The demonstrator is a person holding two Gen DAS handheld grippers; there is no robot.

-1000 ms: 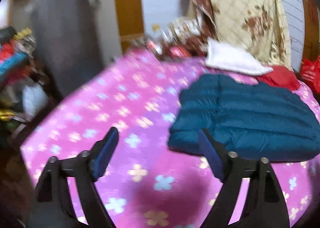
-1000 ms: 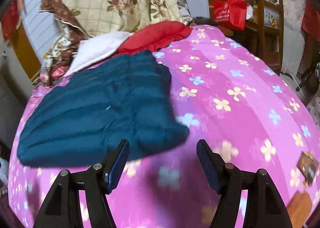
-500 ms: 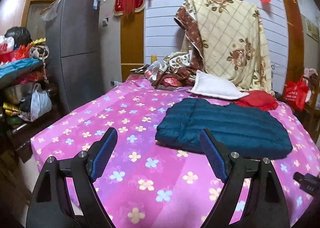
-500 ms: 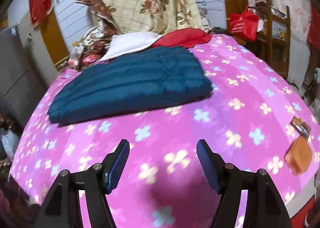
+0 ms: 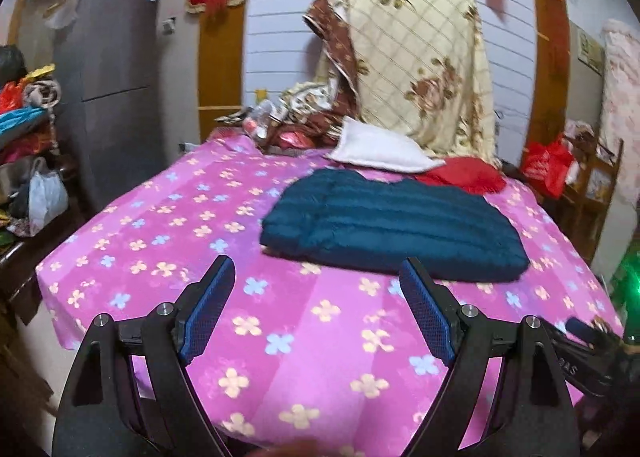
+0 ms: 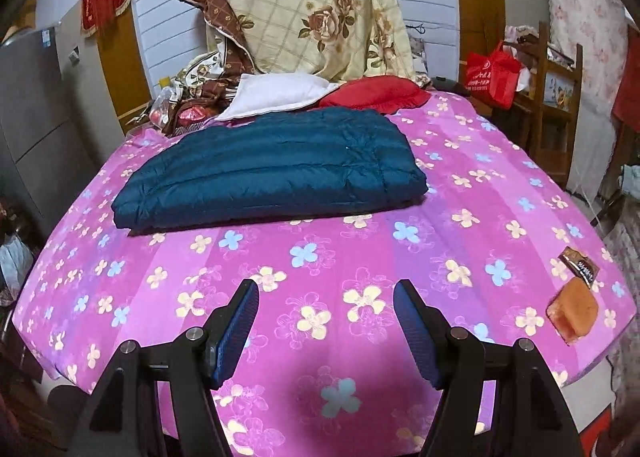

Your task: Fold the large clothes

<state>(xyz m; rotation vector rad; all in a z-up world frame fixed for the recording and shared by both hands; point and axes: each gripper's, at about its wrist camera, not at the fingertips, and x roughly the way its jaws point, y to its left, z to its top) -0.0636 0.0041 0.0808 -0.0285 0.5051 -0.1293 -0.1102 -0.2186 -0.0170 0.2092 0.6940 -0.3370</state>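
A dark teal quilted jacket (image 5: 392,225) lies folded into a flat rectangle on the pink flowered bed sheet (image 5: 180,225); it also shows in the right wrist view (image 6: 272,169). My left gripper (image 5: 318,285) is open and empty, held above the bed's near edge, well short of the jacket. My right gripper (image 6: 326,303) is open and empty too, over the pink sheet (image 6: 360,257) in front of the jacket.
A white pillow (image 6: 276,93), a red cloth (image 6: 376,93) and a flowered quilt (image 6: 304,5) lie behind the jacket. An orange packet (image 6: 572,309) sits at the bed's right edge. A grey fridge (image 5: 108,89) stands left, a wooden chair (image 6: 556,93) right.
Both grippers have pulled back from the jacket toward the bed's near edge, so it now lies farther off. The jacket stays folded and still. Both grippers stayed open.
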